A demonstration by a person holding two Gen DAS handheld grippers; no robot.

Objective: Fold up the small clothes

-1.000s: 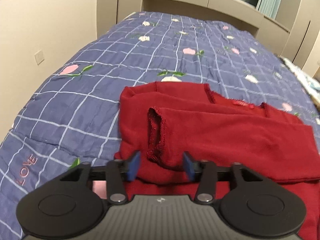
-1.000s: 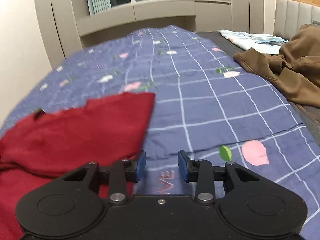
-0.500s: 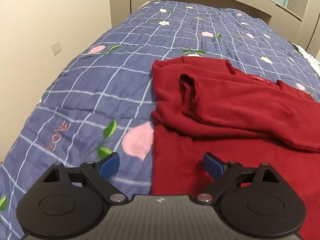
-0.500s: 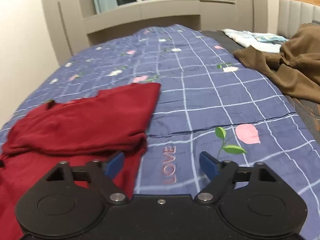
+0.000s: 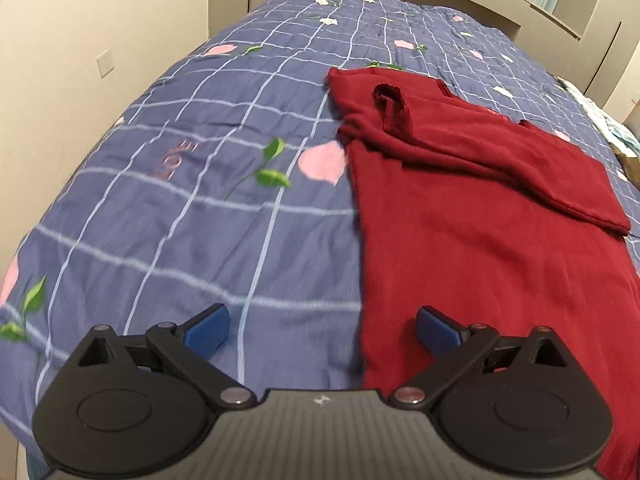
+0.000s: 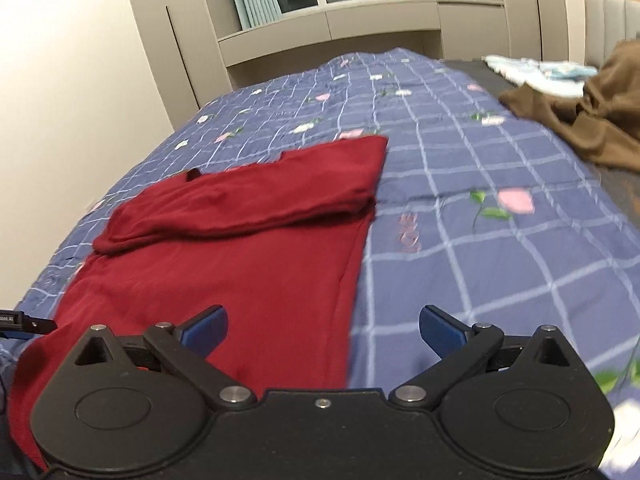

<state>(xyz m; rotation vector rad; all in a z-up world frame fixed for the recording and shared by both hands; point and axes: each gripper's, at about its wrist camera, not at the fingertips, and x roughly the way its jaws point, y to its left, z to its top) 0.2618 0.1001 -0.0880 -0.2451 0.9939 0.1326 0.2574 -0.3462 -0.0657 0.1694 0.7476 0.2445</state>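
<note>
Left gripper [image 5: 322, 330] is held spread wide, nothing pinched, straddling the left edge of the red top [image 5: 480, 216]. Right gripper [image 6: 322, 330] is likewise spread, straddling the top's right edge. Top is laid flat on the quilt [image 5: 192, 184], sleeves folded across at 12 o'clock. Brown garment [image 6: 592, 120] is seen at 2 o'clock, well apart.

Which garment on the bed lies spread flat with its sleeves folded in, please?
The dark red knit top; the brown garment sits crumpled in a heap.

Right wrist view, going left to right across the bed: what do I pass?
Red garment → pink "LOVE" lettering on the quilt → pink flower print → brown garment at the right edge.
</note>
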